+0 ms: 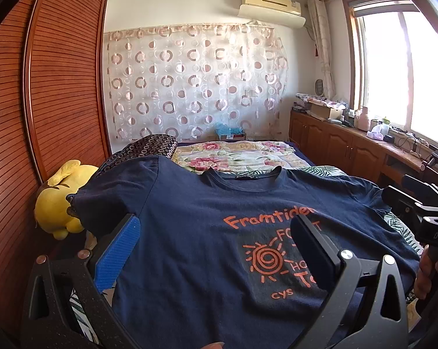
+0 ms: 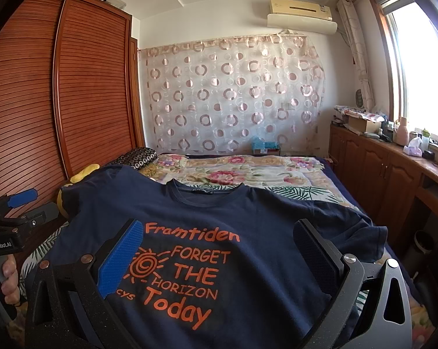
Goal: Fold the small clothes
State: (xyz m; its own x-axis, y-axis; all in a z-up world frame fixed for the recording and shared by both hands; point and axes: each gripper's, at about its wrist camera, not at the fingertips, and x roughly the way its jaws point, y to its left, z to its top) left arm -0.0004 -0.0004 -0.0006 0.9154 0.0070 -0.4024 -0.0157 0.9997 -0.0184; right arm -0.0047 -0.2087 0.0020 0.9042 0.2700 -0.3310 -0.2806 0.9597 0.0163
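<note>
A navy T-shirt (image 1: 189, 232) with orange print lies flat on the bed, front up, collar away from me; it also shows in the right wrist view (image 2: 248, 226). My left gripper (image 1: 216, 232) is open, its jaws wide apart above the shirt's left half, holding nothing. My right gripper (image 2: 219, 238) is open too, jaws wide above the printed chest. Each gripper shows at the edge of the other's view: the right one (image 1: 422, 212) at far right, the left one (image 2: 18, 203) at far left.
A yellow plush toy (image 1: 56, 197) lies by the shirt's left sleeve, beside the wooden wardrobe (image 1: 44, 87). A floral quilt (image 1: 233, 157) and a dark patterned pillow (image 1: 149, 145) lie beyond the collar. A cluttered wooden cabinet (image 1: 349, 139) runs under the window on the right.
</note>
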